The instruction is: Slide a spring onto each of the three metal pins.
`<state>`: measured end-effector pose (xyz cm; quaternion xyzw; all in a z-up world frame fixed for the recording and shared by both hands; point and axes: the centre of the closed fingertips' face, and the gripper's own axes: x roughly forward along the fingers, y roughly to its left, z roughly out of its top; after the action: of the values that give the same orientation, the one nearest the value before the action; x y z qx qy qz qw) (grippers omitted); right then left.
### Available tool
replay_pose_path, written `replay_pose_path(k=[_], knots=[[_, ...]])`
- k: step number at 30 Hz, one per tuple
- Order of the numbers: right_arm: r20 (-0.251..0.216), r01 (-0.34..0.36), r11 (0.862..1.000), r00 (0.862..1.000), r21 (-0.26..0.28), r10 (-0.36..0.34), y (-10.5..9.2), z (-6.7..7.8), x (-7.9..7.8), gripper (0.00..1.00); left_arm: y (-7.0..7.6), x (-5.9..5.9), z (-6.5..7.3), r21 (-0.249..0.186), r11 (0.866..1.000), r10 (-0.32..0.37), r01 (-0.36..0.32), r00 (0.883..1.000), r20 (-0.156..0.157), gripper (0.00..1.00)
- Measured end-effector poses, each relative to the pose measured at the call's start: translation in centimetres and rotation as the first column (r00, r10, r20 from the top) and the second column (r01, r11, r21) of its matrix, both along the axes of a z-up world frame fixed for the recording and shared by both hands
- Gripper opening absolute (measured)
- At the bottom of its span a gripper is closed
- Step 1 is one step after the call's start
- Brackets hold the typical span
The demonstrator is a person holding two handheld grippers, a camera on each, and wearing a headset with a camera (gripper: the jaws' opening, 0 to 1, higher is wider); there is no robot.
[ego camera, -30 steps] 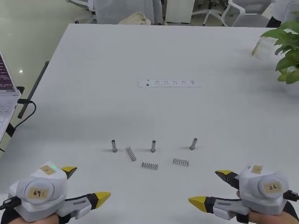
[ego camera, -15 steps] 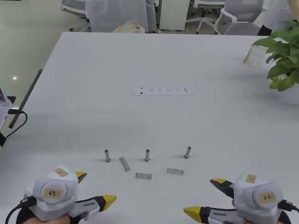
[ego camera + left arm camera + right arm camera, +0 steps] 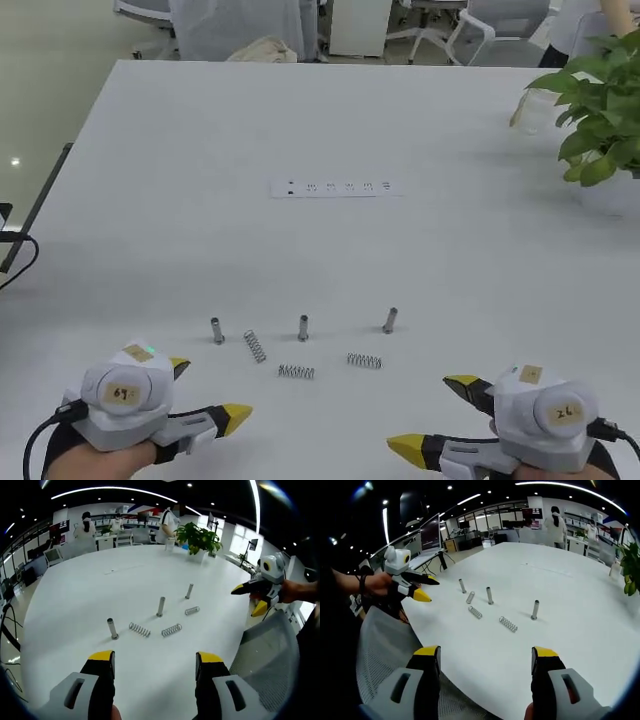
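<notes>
On the white worktop (image 3: pixel 150 230), three bare pins stand upright in a row: left pin (image 3: pixel 217 331), middle pin (image 3: pixel 303 327), right pin (image 3: pixel 390 320). Just in front lie three loose springs: tilted spring (image 3: pixel 254 346) between the left and middle pins, middle spring (image 3: pixel 296 372), right spring (image 3: pixel 364 360). Left claw (image 3: pixel 209 388) and right claw (image 3: pixel 429 413) hover near the worktop's front edge, both released, jaws spread wide and empty, well apart from the pins.
</notes>
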<state>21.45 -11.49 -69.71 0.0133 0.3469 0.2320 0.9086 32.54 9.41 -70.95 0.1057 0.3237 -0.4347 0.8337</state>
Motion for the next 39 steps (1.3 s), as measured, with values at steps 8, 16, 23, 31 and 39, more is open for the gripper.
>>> replay_pose_path(k=[8, 16, 23, 31, 39], knots=[[0.009, 0.014, 1.0, 1.0, 0.004, -0.014, -0.3, 0.4, 0.4, 0.73, -1.3, 0.6, -0.9, 0.009, 1.0, -0.026, 0.026, 1.0, -0.018, 0.61], [0.008, 0.023, 1.0, 1.0, 0.006, -0.023, -0.5, 0.5, 0.3, 0.73, -2.9, 1.4, -1.8, -0.007, 1.0, -0.029, 0.028, 0.999, -0.046, 0.62], [0.002, 0.028, 1.0, 1.0, 0.006, -0.028, -0.5, 0.5, 0.2, 0.73, -4.3, 2.7, -2.7, -0.021, 1.0, -0.023, 0.021, 0.998, -0.062, 0.6], [0.006, 0.035, 0.999, 0.999, 0.014, -0.035, -0.3, 0.6, 0.5, 0.72, -5.0, 4.3, -3.7, -0.018, 0.999, 0.032, -0.034, 0.996, -0.079, 0.55], [0.001, 0.039, 0.999, 0.999, 0.016, -0.039, -0.5, 0.5, 0.5, 0.72, -5.3, 5.4, -4.9, 0.005, 0.995, 0.095, -0.095, 0.991, -0.093, 0.44]])
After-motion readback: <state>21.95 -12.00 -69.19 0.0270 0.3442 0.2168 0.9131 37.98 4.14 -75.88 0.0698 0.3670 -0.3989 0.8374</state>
